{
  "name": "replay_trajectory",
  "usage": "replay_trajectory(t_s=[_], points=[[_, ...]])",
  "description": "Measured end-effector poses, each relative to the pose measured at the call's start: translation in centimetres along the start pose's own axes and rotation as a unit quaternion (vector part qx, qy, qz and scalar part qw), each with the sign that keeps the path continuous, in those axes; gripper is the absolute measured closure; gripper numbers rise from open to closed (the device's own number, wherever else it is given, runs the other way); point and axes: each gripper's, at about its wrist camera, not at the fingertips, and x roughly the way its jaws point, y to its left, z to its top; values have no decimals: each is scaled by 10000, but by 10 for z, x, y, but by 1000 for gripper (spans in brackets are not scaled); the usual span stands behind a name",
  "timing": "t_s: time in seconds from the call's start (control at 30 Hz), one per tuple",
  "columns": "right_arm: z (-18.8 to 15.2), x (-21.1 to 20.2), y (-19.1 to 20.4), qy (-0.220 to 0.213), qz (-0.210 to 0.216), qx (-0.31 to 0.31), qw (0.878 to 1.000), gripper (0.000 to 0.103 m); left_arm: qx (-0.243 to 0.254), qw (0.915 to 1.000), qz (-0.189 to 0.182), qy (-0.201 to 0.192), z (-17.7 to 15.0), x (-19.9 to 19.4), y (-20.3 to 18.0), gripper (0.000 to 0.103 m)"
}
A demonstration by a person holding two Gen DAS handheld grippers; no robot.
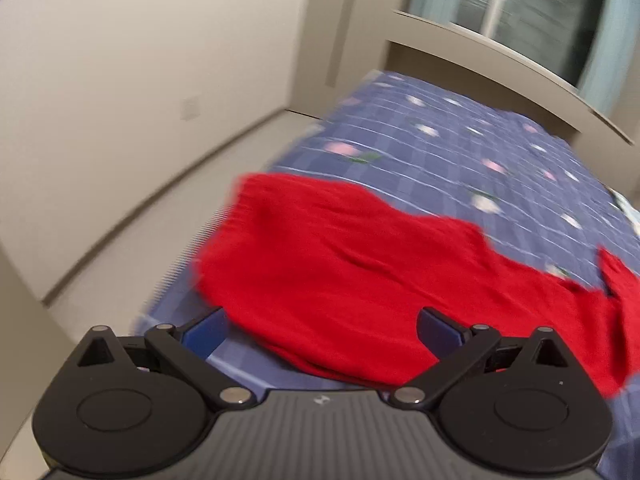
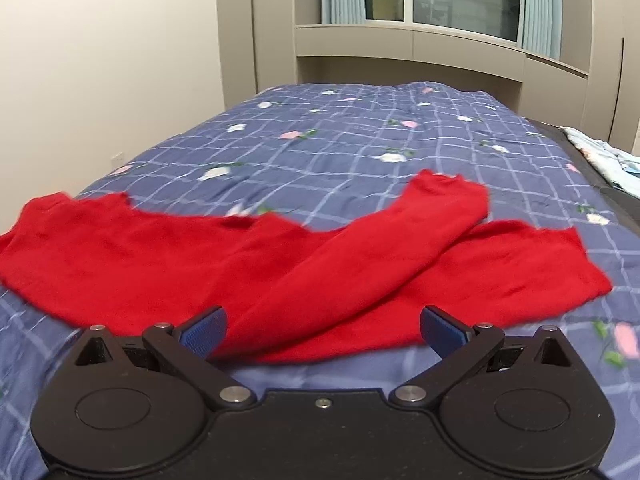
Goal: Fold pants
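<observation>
Both grippers, left gripper (image 1: 322, 330) and right gripper (image 2: 323, 330), stand spread wide, empty, above red pants (image 2: 256, 264) on the checked bedspread (image 2: 360, 140); light cloth (image 2: 604, 160) lies well right.

The red pants (image 2: 280, 264) are soft, matt knit-like cloth with a faintly fuzzy surface. The blue checked bedspread (image 2: 360, 140) is smooth, matt woven fabric. Both grippers are matt black plastic with shiny metal pins, and their blue pads (image 2: 204, 332) look finely textured.
</observation>
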Motion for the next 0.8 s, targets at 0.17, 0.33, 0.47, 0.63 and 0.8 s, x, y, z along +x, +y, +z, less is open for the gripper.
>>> replay_trajectory(t_s=[0.17, 0.33, 0.47, 0.63, 0.8], points=[[43, 25, -30, 144, -80, -207, 9996, 1, 655, 9944, -825, 111, -7, 4, -65, 0], [92, 73, -48, 574, -99, -334, 9977, 1, 1342, 9765, -1670, 232, -16, 17, -141, 0], [123, 122, -54, 1015, -221, -460, 9935, 1, 1682, 9596, -2240, 269, -23, 26, -193, 0], [143, 173, -55, 1420, -421, -685, 9866, 1, 1873, 9441, -2665, 504, -26, 44, -234, 1], [148, 211, -55, 1682, -837, -950, 9776, 16, 1696, 9327, -3035, 954, -24, 63, -257, 18]])
